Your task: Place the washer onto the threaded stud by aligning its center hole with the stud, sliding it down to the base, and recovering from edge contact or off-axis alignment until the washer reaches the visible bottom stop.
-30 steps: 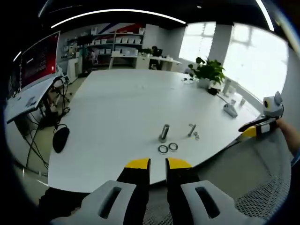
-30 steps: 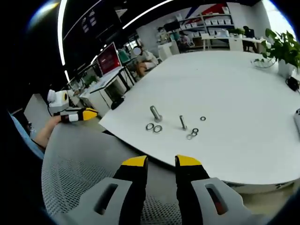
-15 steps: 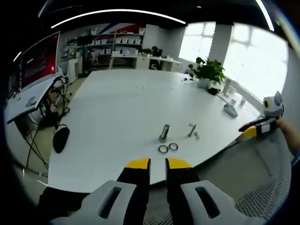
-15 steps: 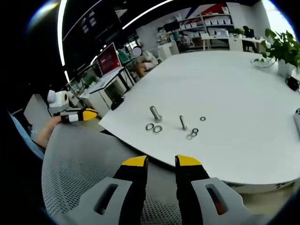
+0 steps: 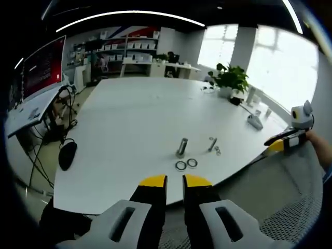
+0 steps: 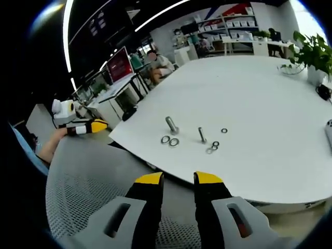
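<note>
A thick threaded stud (image 5: pixel 182 147) (image 6: pixel 171 125) stands upright near the edge of the white table (image 5: pixel 129 114) (image 6: pixel 270 98). Two washers (image 5: pixel 180 165) (image 6: pixel 165 140) lie flat side by side just in front of it. A thinner bolt (image 5: pixel 211 143) (image 6: pixel 202 135) stands a little way off, with small rings (image 5: pixel 217 151) (image 6: pixel 212 148) around it. My left gripper (image 5: pixel 174 179) (image 6: pixel 85 127) hovers off the table edge, its jaws a narrow gap apart and empty. My right gripper (image 6: pixel 179 176) (image 5: pixel 282 142) is also held back from the table, open with nothing in it.
A grey mesh chair seat (image 6: pixel 88 181) (image 5: pixel 290 223) lies below both grippers. On the far side of the table are a potted plant (image 5: pixel 231 78) (image 6: pixel 311 52) and a small grey object (image 5: pixel 254 122). A black object (image 5: pixel 66 153) hangs off the table's left side. Desks and a screen (image 5: pixel 44 65) stand beyond.
</note>
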Tool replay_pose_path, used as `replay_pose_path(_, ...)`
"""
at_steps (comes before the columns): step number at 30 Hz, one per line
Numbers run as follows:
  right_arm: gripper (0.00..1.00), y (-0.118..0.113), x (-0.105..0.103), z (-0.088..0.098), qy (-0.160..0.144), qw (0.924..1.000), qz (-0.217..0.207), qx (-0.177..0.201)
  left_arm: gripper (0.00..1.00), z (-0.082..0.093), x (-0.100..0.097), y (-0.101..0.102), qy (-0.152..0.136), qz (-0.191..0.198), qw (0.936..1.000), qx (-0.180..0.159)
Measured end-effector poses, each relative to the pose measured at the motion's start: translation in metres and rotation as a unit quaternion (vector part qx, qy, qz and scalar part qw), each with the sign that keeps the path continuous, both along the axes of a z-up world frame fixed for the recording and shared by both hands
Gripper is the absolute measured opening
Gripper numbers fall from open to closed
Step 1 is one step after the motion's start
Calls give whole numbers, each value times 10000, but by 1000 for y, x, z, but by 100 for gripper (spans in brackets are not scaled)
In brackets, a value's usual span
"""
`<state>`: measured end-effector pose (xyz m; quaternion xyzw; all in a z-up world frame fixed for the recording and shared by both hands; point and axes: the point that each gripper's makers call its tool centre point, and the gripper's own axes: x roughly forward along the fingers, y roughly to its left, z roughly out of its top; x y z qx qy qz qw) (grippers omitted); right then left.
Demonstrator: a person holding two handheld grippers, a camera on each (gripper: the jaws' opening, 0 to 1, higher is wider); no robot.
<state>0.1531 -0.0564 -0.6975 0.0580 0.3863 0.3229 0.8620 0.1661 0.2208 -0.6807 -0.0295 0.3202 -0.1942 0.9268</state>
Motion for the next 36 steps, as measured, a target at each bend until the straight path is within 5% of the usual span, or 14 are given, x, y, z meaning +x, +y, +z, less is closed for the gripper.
replay_pose_path(36, 25, -1, 0, -1, 16, 10000, -8, -1, 9, 0, 0, 0, 6, -12, 10000, 13)
